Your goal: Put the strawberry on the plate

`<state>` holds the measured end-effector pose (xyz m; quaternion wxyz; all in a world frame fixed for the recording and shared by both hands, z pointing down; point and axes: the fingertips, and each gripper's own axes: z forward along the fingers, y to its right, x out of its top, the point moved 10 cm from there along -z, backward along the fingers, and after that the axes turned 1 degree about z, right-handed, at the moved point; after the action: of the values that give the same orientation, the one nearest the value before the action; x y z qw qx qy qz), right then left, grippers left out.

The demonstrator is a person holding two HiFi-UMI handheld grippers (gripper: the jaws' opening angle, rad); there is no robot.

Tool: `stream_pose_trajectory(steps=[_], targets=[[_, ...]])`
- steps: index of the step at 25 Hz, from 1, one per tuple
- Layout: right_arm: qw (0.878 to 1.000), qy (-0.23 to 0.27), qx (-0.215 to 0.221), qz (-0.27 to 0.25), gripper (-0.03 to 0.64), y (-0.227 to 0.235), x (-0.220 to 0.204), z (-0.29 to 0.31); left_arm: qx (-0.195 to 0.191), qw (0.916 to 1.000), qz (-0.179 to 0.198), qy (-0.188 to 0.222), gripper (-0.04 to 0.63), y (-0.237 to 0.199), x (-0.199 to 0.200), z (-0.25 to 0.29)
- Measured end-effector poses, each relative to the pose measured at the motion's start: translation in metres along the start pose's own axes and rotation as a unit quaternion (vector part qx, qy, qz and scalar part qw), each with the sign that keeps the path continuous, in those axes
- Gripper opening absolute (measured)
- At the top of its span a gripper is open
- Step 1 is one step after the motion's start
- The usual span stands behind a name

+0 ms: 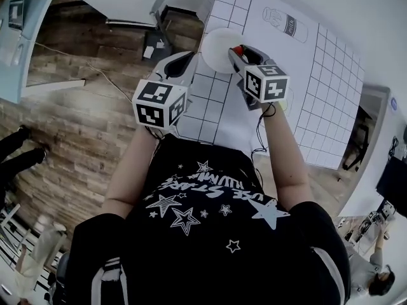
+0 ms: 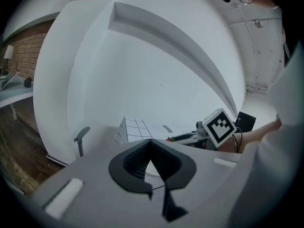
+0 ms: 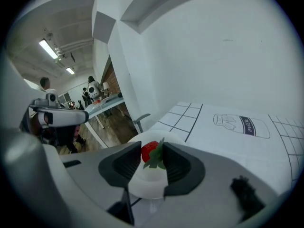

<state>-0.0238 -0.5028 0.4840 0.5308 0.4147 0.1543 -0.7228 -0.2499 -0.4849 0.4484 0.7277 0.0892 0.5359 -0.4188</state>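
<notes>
A red strawberry with green leaves sits between the jaws of my right gripper, which is shut on it; the fruit touches one pad and the leaves touch the other. It hangs just over a white plate. In the head view the plate lies at the table's near left corner, the strawberry shows at the right gripper's tips above the plate's right side. My left gripper hovers at the plate's left edge. Its jaws meet at the tips with nothing between them.
The table carries a white sheet with a black grid and a drawn milk bottle. Wooden floor lies left of the table edge. A grey stand is beyond the left gripper. People stand far off.
</notes>
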Motion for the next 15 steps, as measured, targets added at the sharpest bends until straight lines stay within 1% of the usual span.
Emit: stream_pose_trajectory(steps=[8, 15], targets=[[0.999, -0.041, -0.009, -0.034, 0.153, -0.003, -0.009, 0.022, -0.010, 0.9998, 0.002, -0.014, 0.008, -0.001, -0.005, 0.006], [0.997, -0.054, -0.016, -0.055, 0.153, -0.006, -0.010, 0.034, 0.000, 0.9998, -0.001, -0.019, 0.008, 0.000, -0.010, 0.000]])
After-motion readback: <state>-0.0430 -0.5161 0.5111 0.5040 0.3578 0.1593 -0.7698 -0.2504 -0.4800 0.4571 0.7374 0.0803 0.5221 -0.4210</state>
